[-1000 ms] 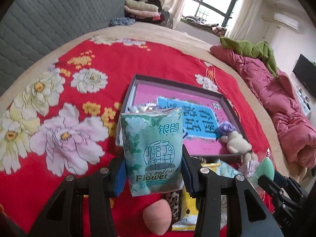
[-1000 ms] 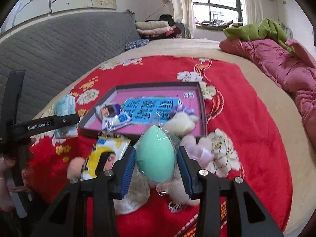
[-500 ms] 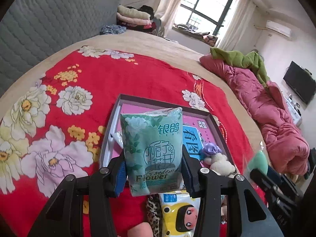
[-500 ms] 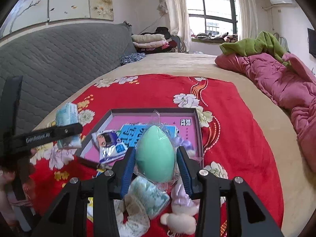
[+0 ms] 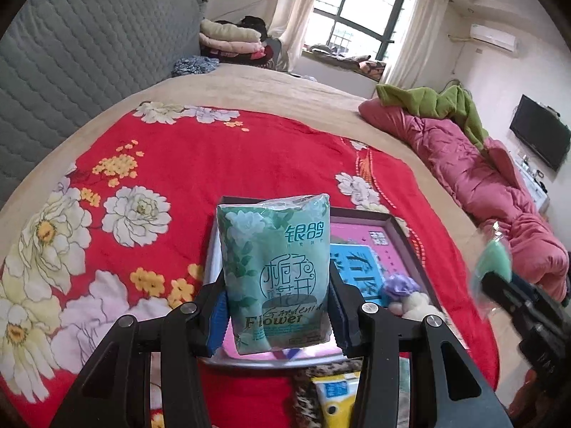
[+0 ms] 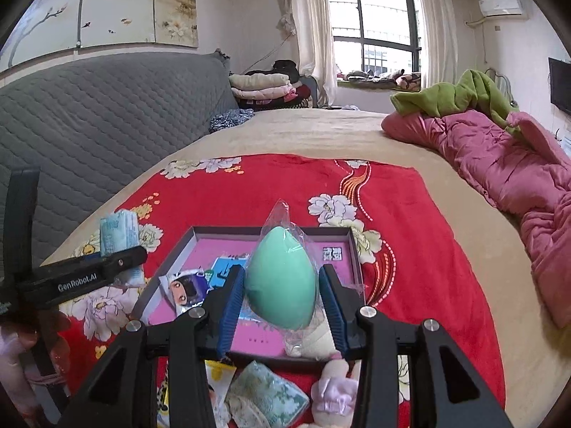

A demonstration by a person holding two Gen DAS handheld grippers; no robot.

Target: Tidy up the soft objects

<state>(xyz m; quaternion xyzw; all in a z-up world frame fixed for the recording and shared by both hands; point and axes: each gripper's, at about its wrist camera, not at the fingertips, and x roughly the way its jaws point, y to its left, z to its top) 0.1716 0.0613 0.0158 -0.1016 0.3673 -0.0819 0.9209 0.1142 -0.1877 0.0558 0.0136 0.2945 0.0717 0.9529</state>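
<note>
While the left gripper (image 5: 277,312) clamps an upright pale green plastic tissue pack (image 5: 274,271) printed "Gardenia Flower" under Chinese characters, it hangs above the shallow dark-rimmed pink tray (image 5: 360,215) on the red flowered blanket (image 5: 200,157). In the right view, the right gripper (image 6: 281,297), blue pads closed, grips a mint egg-shaped sponge in clear wrap (image 6: 281,278) over that tray (image 6: 271,229); the other tool's arm reads "GenRobot.AI".
</note>
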